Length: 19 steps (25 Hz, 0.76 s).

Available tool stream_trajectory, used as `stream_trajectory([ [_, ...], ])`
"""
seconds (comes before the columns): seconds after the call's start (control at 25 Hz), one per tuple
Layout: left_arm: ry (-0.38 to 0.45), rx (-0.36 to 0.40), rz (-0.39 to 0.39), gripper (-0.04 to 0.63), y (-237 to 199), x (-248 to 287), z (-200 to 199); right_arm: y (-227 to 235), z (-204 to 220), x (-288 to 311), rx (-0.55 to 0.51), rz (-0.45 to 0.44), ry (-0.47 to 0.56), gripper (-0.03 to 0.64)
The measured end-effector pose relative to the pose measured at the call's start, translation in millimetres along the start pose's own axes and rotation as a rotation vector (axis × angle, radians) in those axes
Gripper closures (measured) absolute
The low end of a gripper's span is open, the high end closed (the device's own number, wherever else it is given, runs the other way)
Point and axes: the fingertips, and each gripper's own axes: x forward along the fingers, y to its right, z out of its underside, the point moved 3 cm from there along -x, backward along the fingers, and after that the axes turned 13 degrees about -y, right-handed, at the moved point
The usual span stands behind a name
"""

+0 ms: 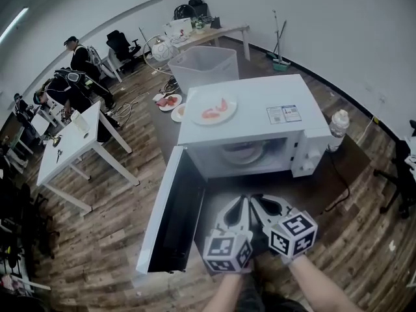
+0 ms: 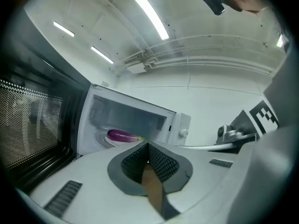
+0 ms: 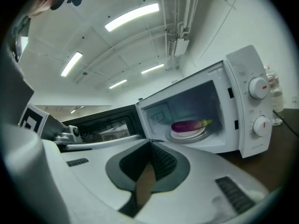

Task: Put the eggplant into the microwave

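One boxy white microwave [image 1: 260, 96] stands with its dark-windowed door [image 1: 166, 213] swung wide. The left gripper [image 2: 147, 146] and right gripper [image 3: 150, 144] hang side by side before it, each with its ribbed dark pads pressed together on nothing. Inside, one round white plate [image 3: 191, 135] carries one smooth, glossy purple eggplant [image 3: 187, 125]. Two round knobs [image 3: 258, 87] sit on the panel.
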Motion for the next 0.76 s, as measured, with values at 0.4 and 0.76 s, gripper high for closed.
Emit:
stream_trajectory([
  [0.4, -0.022, -0.051, 0.024, 0.597, 18.7, -33.3, 6.0, -24.6, 7.6, -28.0, -0.018, -0.040, -0.023, 0.617],
  [0.76, -0.043, -0.073, 0.030, 0.597, 40.8, -60.0, 13.3, -41.1, 18.8, -56.6, -0.014, -0.063, -0.054, 0.617],
])
